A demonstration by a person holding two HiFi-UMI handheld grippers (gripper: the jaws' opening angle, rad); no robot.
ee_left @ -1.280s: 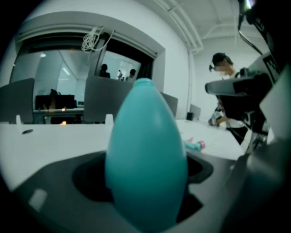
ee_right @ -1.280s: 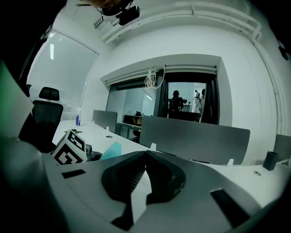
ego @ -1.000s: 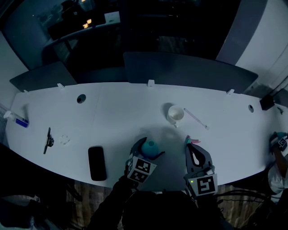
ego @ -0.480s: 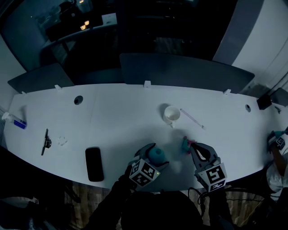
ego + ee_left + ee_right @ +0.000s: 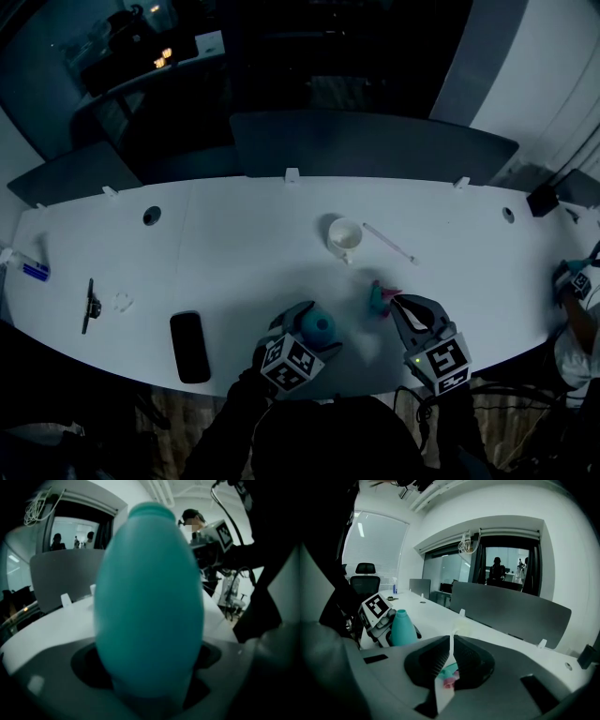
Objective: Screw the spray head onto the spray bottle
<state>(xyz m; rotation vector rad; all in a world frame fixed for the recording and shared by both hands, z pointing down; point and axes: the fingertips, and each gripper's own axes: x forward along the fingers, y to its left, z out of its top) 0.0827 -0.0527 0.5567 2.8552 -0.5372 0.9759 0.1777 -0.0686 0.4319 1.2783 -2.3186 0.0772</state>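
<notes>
so far nothing has been joined: the bottle (image 5: 317, 328) and the spray head (image 5: 379, 297) are seen apart, with a strip of bare table (image 5: 234, 244) between them at the lower middle of the head view

the bottle is kept upright between the jaws of the left gripper (image 5: 312, 323), at the lower centre of the frame, with its open neck uppermost and nothing on it; in the left gripper view it fills the middle of the picture. those jaws have just been opening a little with the bottle between them, yet it appears to be clasped at its sides all the same. whether its base rests on the table cannot be told

the right gripper (image 5: 396, 303), just to the right, is closed tight. a thin pale part of the spray head is pinched between its jaws, and the teal and pink body shows just under the tips in the right gripper view

a cup (image 5: 344, 234) and a thin rod (image 5: 389, 243) lie further up the table, touched by neither gripper

by this reading nearly everything is left: the spray head is to be brought over the neck, set square on the thread and turned until tight
</notes>
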